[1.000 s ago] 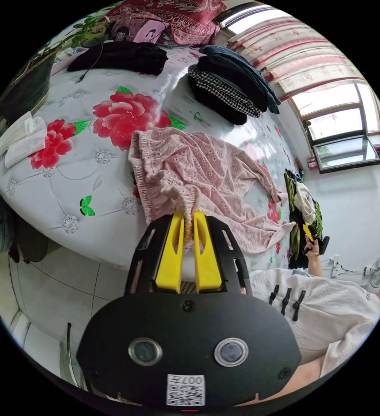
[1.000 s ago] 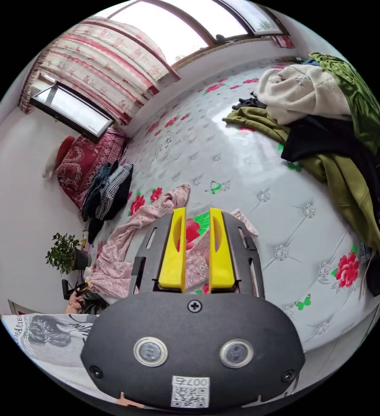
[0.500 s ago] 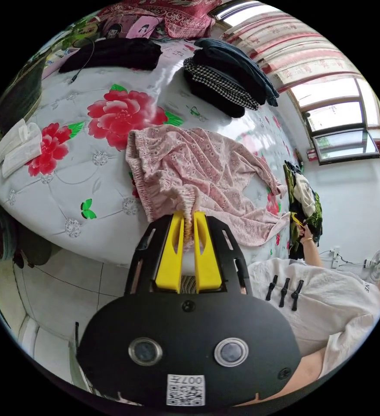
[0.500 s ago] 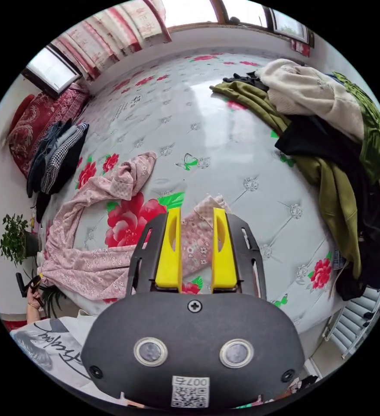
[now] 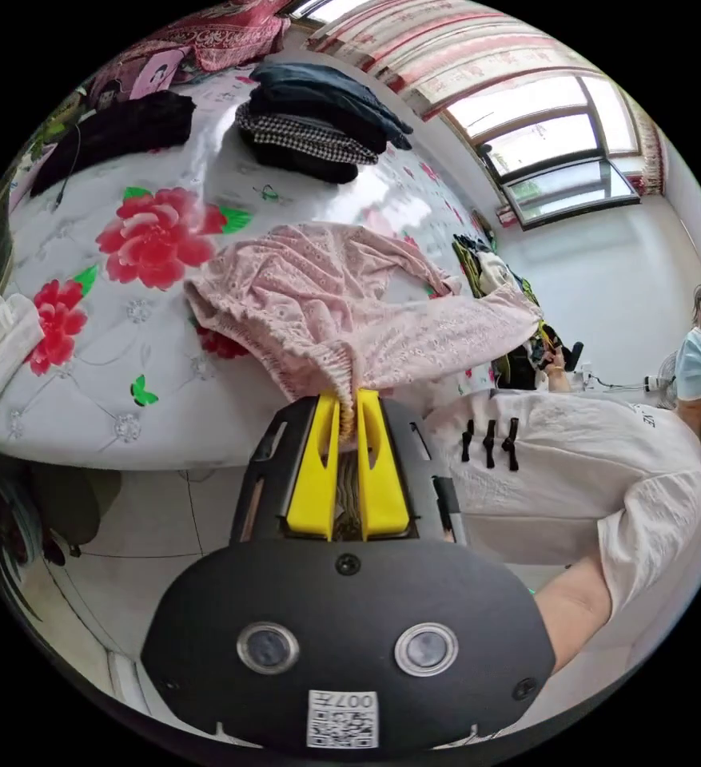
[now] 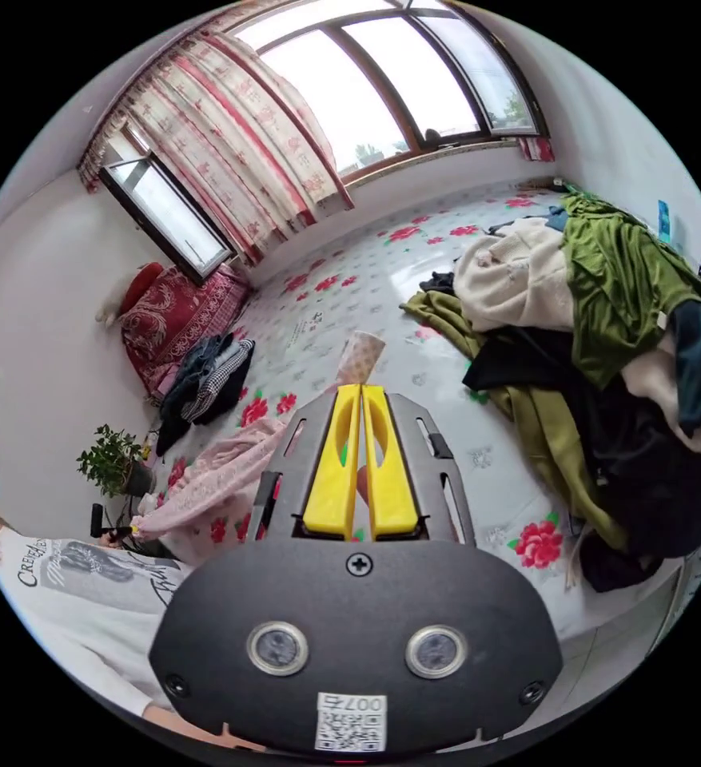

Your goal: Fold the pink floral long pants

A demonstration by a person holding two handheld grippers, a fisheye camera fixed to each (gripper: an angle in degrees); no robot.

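Holding: pink floral long pants [image 5: 342, 296] are lifted partly off the white quilted bed cover with red flowers [image 5: 86, 319], stretched between both grippers.
Step advice: tension is best kept even so both legs are laid flat and aligned before creasing.
Clothes heap [image 6: 606, 359]: olive, cream and black garments, piled loosely, well apart from the pants.
Folded stack [image 5: 318, 132]: dark and houndstooth pieces, neat.
Fabric: thin, eyelet-textured, gathered elastic waistband, limp.
Left gripper [image 5: 348, 399]: yellow jaws pinched on the waistband.
Right gripper [image 6: 360, 395]: jaws pressed together on a leg cuff [image 6: 360, 358].
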